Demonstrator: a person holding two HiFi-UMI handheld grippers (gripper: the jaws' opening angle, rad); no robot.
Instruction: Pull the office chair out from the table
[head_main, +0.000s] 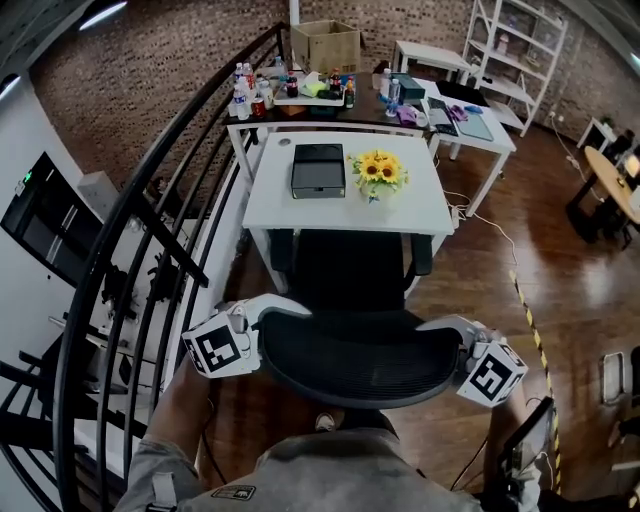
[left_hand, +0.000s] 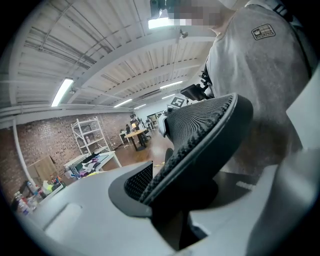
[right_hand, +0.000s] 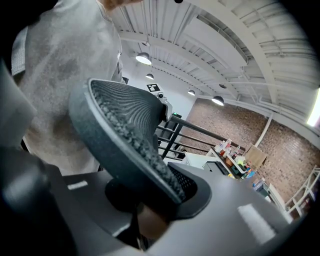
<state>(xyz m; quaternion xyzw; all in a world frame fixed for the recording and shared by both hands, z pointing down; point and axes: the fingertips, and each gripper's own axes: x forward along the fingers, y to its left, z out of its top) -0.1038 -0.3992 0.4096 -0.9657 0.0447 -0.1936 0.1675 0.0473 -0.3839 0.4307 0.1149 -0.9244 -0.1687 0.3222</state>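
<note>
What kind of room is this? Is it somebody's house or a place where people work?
Most likely a workplace, an open office or workshop. An office chair stands at a white table, with more desks and metal shelving along brick walls.

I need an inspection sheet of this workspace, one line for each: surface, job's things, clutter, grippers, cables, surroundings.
Surface: white table, holding a black box and sunflowers.
Job's things: office chair, close against the table's near edge.
Clutter: bottles and a cardboard box beyond the table.
Grippers: left gripper and right gripper, each shut on a side edge of the chair's backrest.
Cables: white cable on the floor, right of the table.
Surroundings: black railing at left, shelves far right, brick wall behind.
</note>
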